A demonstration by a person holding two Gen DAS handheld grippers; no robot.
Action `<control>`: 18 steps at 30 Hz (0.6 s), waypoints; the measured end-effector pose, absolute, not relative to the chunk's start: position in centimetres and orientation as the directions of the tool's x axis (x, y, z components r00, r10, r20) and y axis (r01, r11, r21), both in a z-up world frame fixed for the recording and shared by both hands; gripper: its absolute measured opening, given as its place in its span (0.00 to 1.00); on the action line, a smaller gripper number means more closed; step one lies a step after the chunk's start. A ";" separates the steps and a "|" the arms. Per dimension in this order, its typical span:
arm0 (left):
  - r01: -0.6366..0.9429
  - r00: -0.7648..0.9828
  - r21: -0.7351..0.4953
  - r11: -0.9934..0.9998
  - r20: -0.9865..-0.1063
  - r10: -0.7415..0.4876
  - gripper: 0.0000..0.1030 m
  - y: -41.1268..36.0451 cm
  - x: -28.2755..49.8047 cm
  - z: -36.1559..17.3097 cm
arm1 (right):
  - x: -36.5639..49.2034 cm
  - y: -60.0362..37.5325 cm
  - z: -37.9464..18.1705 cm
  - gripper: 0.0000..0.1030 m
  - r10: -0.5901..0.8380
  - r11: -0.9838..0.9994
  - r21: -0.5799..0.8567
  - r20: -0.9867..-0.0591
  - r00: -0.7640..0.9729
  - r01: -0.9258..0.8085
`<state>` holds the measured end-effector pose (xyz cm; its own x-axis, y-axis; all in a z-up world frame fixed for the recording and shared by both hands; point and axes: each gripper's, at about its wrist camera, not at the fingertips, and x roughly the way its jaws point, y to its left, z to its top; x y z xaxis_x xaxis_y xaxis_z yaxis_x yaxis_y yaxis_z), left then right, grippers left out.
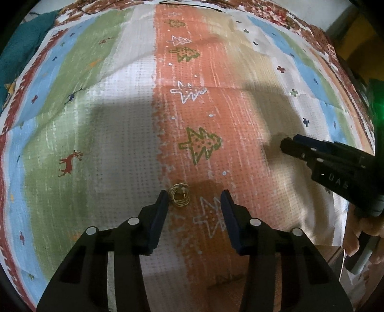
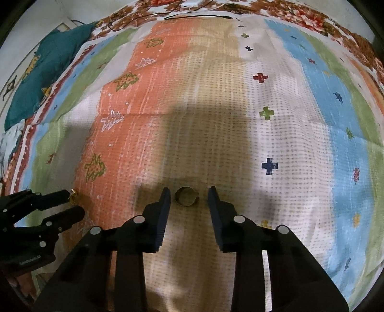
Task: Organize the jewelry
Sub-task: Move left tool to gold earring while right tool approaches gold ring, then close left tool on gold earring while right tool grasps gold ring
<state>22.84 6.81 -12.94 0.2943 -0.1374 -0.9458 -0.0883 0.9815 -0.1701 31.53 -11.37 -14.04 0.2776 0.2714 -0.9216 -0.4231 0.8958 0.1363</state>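
Black fingers of our left gripper filled the bottom of the left wrist view, pointing steeply down at the striped cloth with its printed trees and reindeer. We had the jaws spread, with nothing pinched. A small tangle of gold wire rings lay on the orange stripe between the tips, just beside the left-hand finger and well clear of the other; whether that finger touched it we could not tell.

Our right gripper pointed down just as steeply over the beige stripe. Its jaws also stood apart, gripping nothing. An open gold ring sat on the cloth between the tips, nearer the left-hand finger, with a gap showing on each side.

From the left wrist view we saw the right gripper come in from the right edge, with part of a hand wrapped around its handle. From the right wrist view, the left gripper showed at the lower left with the wire tangle at its tips. A teal cloth lay bunched at the far left corner, and a thin black cable ran along the far edge.
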 end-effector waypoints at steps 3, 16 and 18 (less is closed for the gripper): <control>-0.089 0.297 -0.173 0.981 -0.945 -0.140 0.43 6.9 22.8 -12.9 | 31.5 -11.4 -14.1 0.23 0.262 0.897 0.126 -0.923 0.281 -0.423; -0.090 0.307 -0.161 0.983 -0.943 -0.126 0.31 7.1 22.8 -13.1 | 31.2 -11.2 -14.0 0.21 0.251 0.893 0.110 -0.927 0.280 -0.436; -0.091 0.304 -0.156 0.984 -0.945 -0.122 0.28 7.2 22.7 -13.2 | 31.1 -11.2 -14.0 0.21 0.250 0.893 0.108 -0.927 0.280 -0.437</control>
